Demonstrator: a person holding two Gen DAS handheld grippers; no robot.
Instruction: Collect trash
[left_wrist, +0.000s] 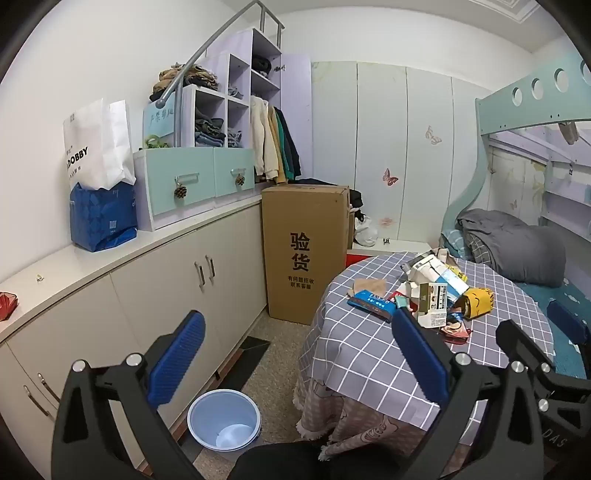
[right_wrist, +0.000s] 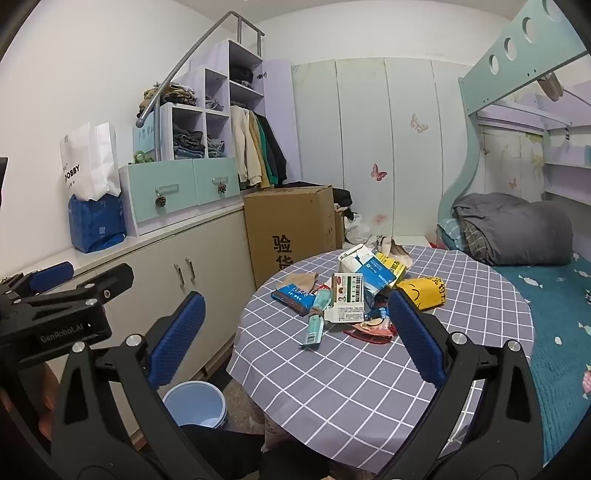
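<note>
The trash (right_wrist: 354, 295) lies in a loose heap on the round table (right_wrist: 369, 369), toward its far side: a white box with red and green print (right_wrist: 345, 301) stands at the middle of the heap, a blue wrapper (right_wrist: 291, 297) lies just left of that box, a teal wrapper (right_wrist: 316, 321) leans against its lower left, a yellow carton (right_wrist: 424, 293) sits to its right, and a blue-and-white carton (right_wrist: 373, 275) rests behind it (the smaller scraps in front are too crumpled to tell apart). The table wears a grey checked cloth. On the floor left of the table stands a pale blue bucket (left_wrist: 223, 419). Behind the table rises a tall cardboard box (left_wrist: 304, 251), and a bed (right_wrist: 554, 314) lies to the table's right.

The left gripper (left_wrist: 297, 354) hangs released, nothing between its blue pads, left of the table above the bucket. The right gripper (right_wrist: 295, 338) is likewise spread wide and empty, over the table's near edge, short of the heap.
</note>
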